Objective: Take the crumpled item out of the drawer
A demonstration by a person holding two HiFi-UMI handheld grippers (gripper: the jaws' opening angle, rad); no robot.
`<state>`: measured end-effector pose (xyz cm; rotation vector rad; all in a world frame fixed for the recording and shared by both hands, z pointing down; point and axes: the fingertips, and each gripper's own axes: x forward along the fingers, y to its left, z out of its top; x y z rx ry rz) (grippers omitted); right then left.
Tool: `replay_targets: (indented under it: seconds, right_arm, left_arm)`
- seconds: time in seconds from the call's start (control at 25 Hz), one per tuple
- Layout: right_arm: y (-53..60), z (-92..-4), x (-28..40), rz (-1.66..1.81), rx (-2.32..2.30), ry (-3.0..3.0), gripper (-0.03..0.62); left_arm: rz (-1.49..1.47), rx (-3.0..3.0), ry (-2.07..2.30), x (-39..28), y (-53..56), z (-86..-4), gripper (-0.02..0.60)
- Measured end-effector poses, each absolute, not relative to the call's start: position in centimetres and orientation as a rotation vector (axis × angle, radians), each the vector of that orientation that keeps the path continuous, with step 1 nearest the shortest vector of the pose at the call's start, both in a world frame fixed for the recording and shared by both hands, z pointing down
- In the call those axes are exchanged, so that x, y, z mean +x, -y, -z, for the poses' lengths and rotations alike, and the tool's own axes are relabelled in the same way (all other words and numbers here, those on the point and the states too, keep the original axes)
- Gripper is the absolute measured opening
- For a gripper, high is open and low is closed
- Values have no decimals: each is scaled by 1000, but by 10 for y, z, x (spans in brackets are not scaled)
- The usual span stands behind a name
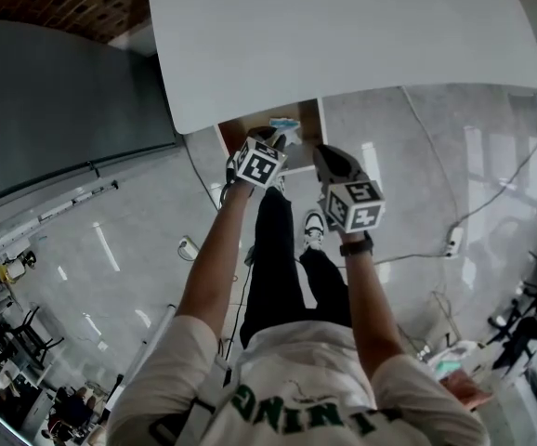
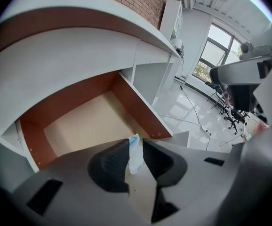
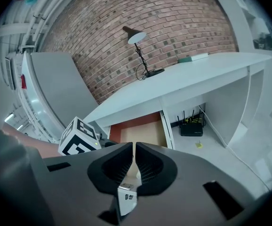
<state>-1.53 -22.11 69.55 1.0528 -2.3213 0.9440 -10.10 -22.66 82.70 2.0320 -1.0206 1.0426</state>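
Head view: left gripper [image 1: 270, 137] over the open drawer [image 1: 236, 136], crumpled item [image 1: 284, 124] inside it, right gripper [image 1: 327, 156] just beside the drawer. Left gripper view alone shows me its claw narrowly parted, the item showing through the gap. Right gripper view: claw closed, empty; drawer beyond, item hidden.
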Motion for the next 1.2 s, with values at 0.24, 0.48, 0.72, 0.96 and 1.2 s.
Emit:
replay_targets:
  seconds: [0.24, 0.48, 0.72, 0.96, 1.2]
  right_arm:
    - [221, -718, -9, -965, 1087, 2325, 6]
    - [218, -732, -1, -989, 1093, 2319, 6]
    - [213, -739, 4, -1020, 1118, 2321, 6]
    - [211, -743, 14, -1043, 1139, 2315, 6]
    - [215, -742, 22, -1027, 1139, 2305, 6]
  left_arm:
    - [-1198, 2056, 884, -94, 224, -873, 95]
    - [-1258, 2063, 870, -90, 227, -904, 158]
    - [-1329, 2085, 871, -91, 240, -920, 158]
    - [-1415, 2074, 817, -87, 238, -937, 123]
    - [-1470, 2042, 839, -92, 238, -943, 47]
